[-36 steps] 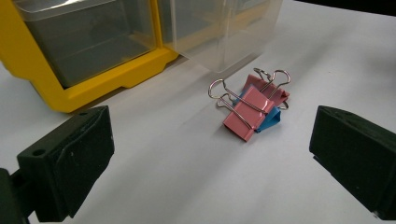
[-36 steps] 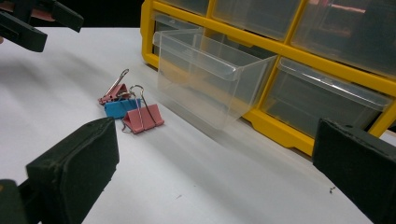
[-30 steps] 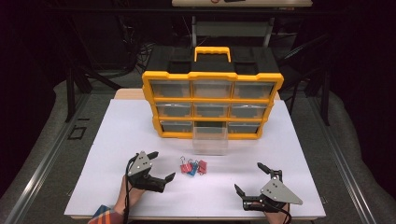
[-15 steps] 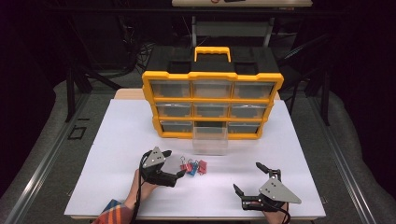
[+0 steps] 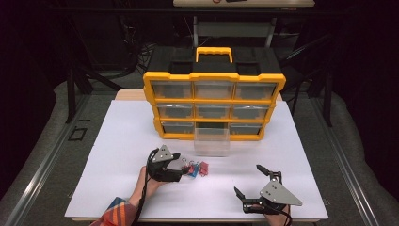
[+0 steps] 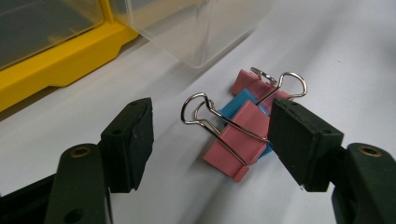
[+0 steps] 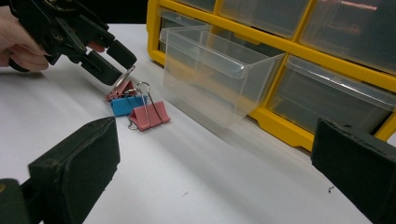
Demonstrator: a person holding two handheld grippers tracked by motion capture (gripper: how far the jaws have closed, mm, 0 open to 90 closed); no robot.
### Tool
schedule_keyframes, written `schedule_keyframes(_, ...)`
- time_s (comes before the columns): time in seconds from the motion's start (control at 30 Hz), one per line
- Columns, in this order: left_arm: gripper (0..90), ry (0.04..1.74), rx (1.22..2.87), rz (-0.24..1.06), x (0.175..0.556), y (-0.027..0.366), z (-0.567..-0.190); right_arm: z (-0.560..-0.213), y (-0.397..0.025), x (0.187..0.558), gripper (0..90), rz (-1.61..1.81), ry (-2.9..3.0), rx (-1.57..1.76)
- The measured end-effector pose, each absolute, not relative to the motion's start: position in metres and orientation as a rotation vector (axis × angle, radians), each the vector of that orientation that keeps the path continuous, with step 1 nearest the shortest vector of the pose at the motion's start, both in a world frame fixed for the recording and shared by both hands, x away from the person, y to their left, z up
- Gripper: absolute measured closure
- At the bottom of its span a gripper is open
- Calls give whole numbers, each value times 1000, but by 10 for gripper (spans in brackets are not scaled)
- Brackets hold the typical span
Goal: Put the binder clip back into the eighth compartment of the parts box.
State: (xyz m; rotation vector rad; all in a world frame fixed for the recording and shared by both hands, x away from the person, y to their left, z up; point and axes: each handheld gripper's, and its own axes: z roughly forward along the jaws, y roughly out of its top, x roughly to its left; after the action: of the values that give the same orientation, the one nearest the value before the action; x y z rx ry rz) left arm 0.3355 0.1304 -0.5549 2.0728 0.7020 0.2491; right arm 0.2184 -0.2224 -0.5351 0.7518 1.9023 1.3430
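Pink and blue binder clips (image 6: 240, 135) lie clustered on the white table (image 5: 117, 141), before the pulled-out clear drawer (image 5: 211, 140). The left gripper (image 6: 210, 135), jaws apart, straddles the nearest pink clip; the right gripper (image 5: 249, 181) rests open, well apart.

Both grippers (image 5: 181, 165) (image 5: 254, 181) are black with grey three-cornered plates; the left arm wears a plaid sleeve (image 5: 113, 214).

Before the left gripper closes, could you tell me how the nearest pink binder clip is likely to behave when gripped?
The pink binder clip looks stiff and light. Its wire handles may swing, and its smooth body may slip. Touching the blue clip, it would probably nudge it.
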Motion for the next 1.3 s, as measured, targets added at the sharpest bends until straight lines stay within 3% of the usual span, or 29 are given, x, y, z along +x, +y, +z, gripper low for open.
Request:
schedule_keyframes(0.3,470,699,2111,207,339,128,-560,-535,-224,220,23,1343,1908,758)
schedule_keyframes(0.97,647,695,2055,212,334,134,-561,-535,-224,220,22,1349,1904,760)
schedule_keyframes(1.3,733,649,1994,80,334,144,-561,-536,-225,221,22,1346,1911,765)
